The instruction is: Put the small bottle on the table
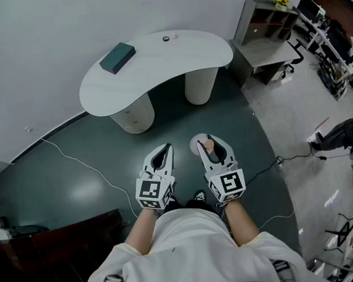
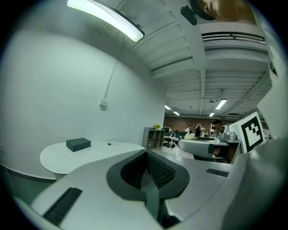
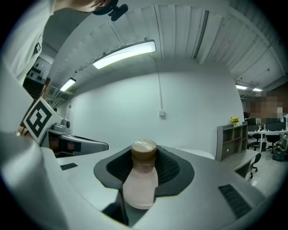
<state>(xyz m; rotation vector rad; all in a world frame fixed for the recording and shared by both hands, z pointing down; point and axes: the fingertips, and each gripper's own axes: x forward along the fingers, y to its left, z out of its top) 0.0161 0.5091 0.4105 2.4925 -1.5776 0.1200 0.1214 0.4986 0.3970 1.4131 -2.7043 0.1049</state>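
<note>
One white kidney-shaped table point(image 1: 179, 58) is counted at twelve o'clock in the head view, borne on two pale cylindrical legs point(image 1: 134, 113). On it are counted one dark teal rectangular box point(image 1: 117, 57) and two tiny objects point(image 1: 167, 38). Two grippers are counted, the left gripper point(image 1: 161, 157) and the right gripper point(image 1: 210, 143), and one small pale bottle with a brown cap point(image 3: 140, 177). One grey shelf unit point(image 1: 265, 22) is counted at two o'clock.
</note>
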